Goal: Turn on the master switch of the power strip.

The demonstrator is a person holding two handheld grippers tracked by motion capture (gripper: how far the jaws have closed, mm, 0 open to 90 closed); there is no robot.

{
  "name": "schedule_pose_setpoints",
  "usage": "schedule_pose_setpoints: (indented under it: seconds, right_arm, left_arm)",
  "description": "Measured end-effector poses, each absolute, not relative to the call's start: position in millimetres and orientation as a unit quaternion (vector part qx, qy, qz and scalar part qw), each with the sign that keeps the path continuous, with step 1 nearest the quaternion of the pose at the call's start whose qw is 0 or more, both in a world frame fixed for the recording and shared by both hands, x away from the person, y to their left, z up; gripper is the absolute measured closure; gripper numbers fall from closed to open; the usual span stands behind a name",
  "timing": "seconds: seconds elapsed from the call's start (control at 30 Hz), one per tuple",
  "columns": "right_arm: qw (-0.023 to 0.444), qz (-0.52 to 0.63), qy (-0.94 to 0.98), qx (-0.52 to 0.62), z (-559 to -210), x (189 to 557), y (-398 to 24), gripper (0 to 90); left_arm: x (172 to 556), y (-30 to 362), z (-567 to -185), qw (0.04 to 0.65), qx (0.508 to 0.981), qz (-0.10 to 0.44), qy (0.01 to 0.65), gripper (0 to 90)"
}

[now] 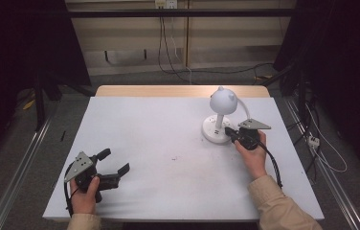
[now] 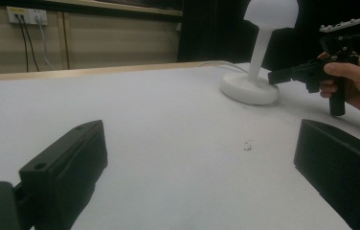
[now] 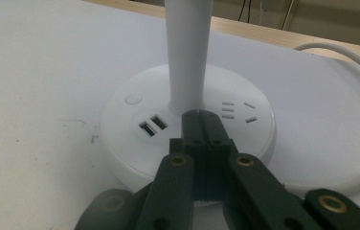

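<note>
Right tongs [image 3: 200,117]: closed together, empty, tips over the lamp base [image 3: 135,139] at the stem foot; contact unclear. Lamp head cropped. Left tongs [image 1: 113,162]: apart, empty, far from lamp on worktop [image 1: 168,143].

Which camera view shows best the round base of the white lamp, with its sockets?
The right gripper view: the lamp base is close, so its two USB ports, round button and socket slots are plain. The high view shows the base small, details faint. The left gripper view shows it side-on, top hidden.
</note>
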State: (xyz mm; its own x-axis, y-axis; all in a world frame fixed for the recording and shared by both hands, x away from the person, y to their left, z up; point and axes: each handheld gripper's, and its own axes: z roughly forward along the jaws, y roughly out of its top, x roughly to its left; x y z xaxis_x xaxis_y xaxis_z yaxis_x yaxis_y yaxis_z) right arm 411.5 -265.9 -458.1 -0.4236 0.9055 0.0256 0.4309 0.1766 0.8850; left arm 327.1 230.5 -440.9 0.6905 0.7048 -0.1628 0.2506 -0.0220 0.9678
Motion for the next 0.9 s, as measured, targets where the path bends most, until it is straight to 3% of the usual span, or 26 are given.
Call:
schedule_pose_setpoints:
  seconds: [0.9]
  right_arm:
    - [0.269,0.445,0.722,0.458,-460.5,412.7,-270.4,90.0]
  left_arm:
    - [326.9,229.4,-441.6,0.607,0.692,0.184,0.345,4.1]
